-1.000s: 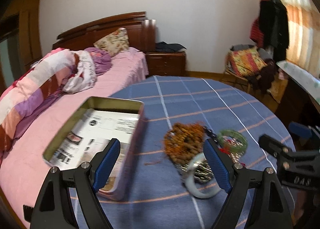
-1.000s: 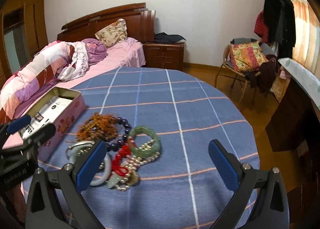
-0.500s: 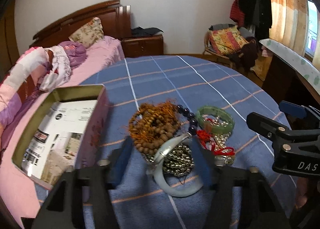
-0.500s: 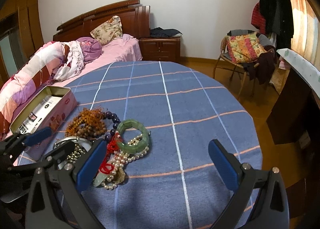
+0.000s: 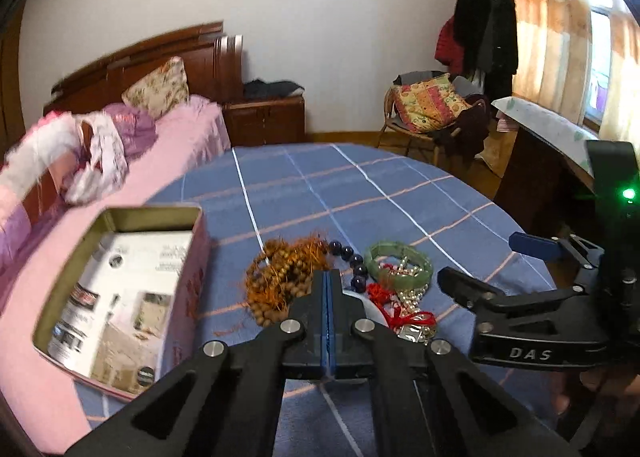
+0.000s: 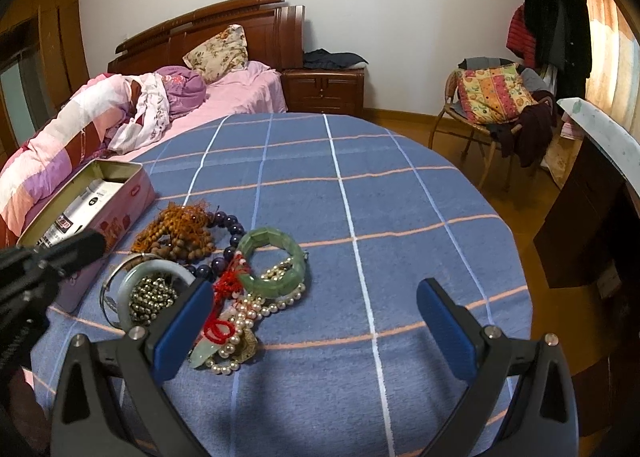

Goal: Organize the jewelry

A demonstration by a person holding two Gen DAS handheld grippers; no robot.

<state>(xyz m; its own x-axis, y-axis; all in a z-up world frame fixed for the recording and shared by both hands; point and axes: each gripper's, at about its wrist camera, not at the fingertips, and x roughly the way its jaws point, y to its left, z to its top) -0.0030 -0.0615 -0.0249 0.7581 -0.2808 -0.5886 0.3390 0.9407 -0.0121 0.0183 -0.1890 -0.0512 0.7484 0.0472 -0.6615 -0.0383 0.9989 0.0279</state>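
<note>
A heap of jewelry lies on the blue checked table: a brown wooden bead string (image 5: pixel 280 277) (image 6: pixel 176 233), dark purple beads (image 5: pixel 352 257), a green jade bracelet (image 5: pixel 400 257) (image 6: pixel 272 257), a white bangle (image 6: pixel 156 269) around metal beads, pearls (image 6: pixel 248 309) and red cord (image 6: pixel 228 281). An open tin box (image 5: pixel 116 213) (image 6: pixel 120 165) stands to the left of the heap. My left gripper (image 5: pixel 328 285) (image 6: pixel 96 243) hovers at the heap's near-left edge, its jaws closed fully, blue pads touching with nothing between them. My right gripper (image 6: pixel 314 291) (image 5: pixel 484 261) stands open just in front of the heap.
The round table (image 6: pixel 400 197) drops off at the right toward a wooden floor. A pink bed (image 6: pixel 120 117) runs along the left behind the tin. A chair with cushions (image 6: pixel 492 97) and a dark desk (image 6: pixel 592 197) stand on the right.
My left gripper's jaws went from wide open to fully together, and it swung right from the tin toward the heap. The right gripper stayed open and barely moved.
</note>
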